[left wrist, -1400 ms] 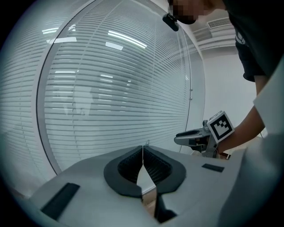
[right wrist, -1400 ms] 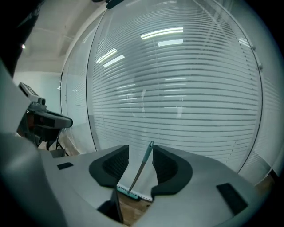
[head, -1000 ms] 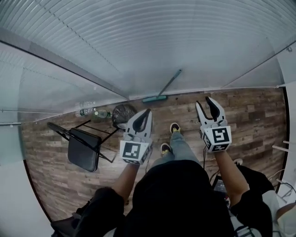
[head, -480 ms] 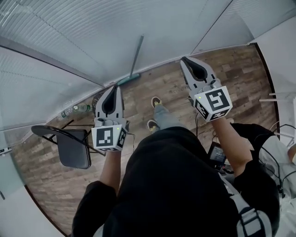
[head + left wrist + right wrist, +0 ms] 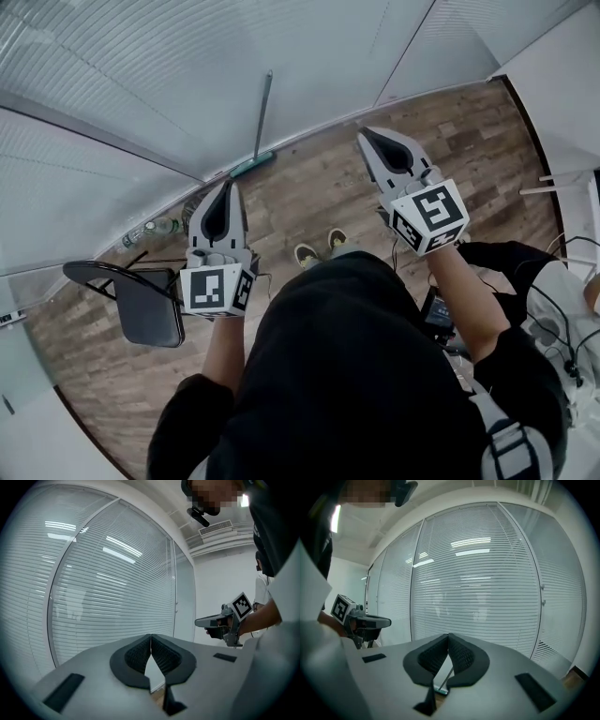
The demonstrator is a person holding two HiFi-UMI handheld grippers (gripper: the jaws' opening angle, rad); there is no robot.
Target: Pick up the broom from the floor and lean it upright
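Ahead of you, against the blind-covered glass wall (image 5: pixel 141 75), the broom (image 5: pixel 262 122) stands with its green head on the floor (image 5: pixel 319 187) at the wall's foot. Its handle runs up the glass, so its long axis is close to upright. It lies beyond and between your two grippers, nearer the left gripper (image 5: pixel 228 185) than the right gripper (image 5: pixel 365 135), touching neither. Your left jaws are clenched on nothing. Your right jaws have just been closing and now meet empty. By my reading, no further reach is called for.
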